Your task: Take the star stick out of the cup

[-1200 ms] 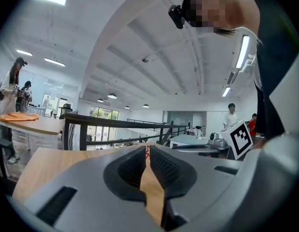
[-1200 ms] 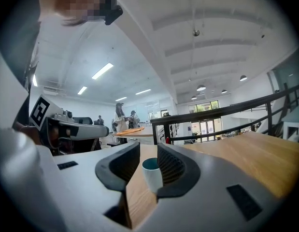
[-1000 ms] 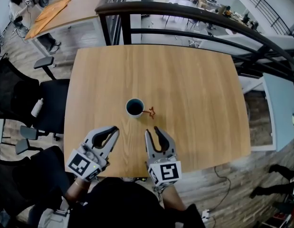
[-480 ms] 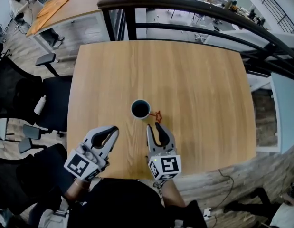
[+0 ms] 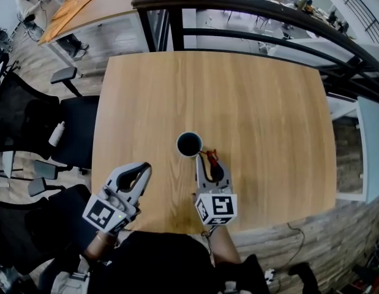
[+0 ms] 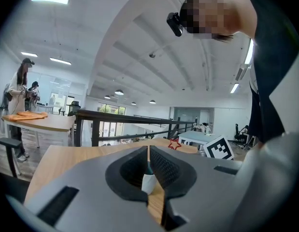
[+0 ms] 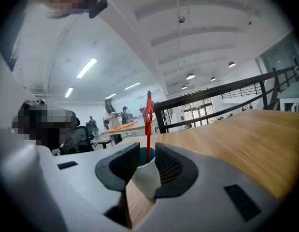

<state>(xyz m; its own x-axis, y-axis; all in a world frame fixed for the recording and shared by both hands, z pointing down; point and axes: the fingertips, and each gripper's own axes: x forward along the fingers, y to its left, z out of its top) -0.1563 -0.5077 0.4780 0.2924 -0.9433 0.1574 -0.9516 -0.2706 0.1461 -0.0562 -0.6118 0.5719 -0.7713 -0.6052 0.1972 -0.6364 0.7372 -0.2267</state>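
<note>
A white cup (image 5: 189, 144) with a dark teal inside stands upright near the middle of the wooden table (image 5: 256, 103). A red star stick (image 5: 209, 157) leans out of it toward me; its star tops the thin stem (image 7: 148, 111). My right gripper (image 5: 207, 161) is just short of the cup, open with a narrow gap, its tips under the star. In the right gripper view the cup (image 7: 145, 178) and stem show in that gap, right gripper (image 7: 148, 151) touching neither. My left gripper (image 5: 140, 170) rests shut near the table's front left, left gripper (image 6: 148, 151) aimed at the cup (image 6: 148, 181) and star (image 6: 174, 144).
A black railing (image 5: 238, 5) runs beyond the table's far edge. Black office chairs (image 5: 30, 127) stand to the left. Another table (image 5: 73, 11) with an orange sheet is at the far left, with a person beside it.
My right gripper has moved forward to the cup and its jaws have narrowed around the stick's line. The left gripper has stayed in place.
</note>
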